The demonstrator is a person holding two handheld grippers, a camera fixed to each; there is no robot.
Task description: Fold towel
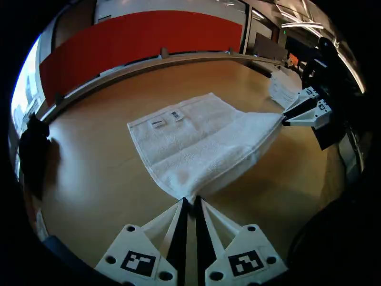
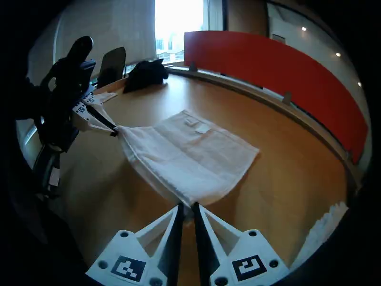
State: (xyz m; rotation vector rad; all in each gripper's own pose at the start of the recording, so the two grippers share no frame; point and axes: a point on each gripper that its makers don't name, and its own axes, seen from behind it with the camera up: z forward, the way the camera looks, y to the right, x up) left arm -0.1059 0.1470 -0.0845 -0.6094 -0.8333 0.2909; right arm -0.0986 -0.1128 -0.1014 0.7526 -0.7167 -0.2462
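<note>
towel (image 1: 200, 143) corners sit pinched in my left claw (image 1: 190, 200) and right claw (image 2: 187, 206); i should carry both level to its far edge.

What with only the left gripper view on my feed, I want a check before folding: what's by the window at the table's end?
Observer: A chair stands there, behind a dark bundle lying on the table.
Operator: Does the right gripper really have its corner?
Observer: Yes. In the right gripper view, the corner of the towel sits pinched between the fingers of the right gripper, right at their tips.
</note>
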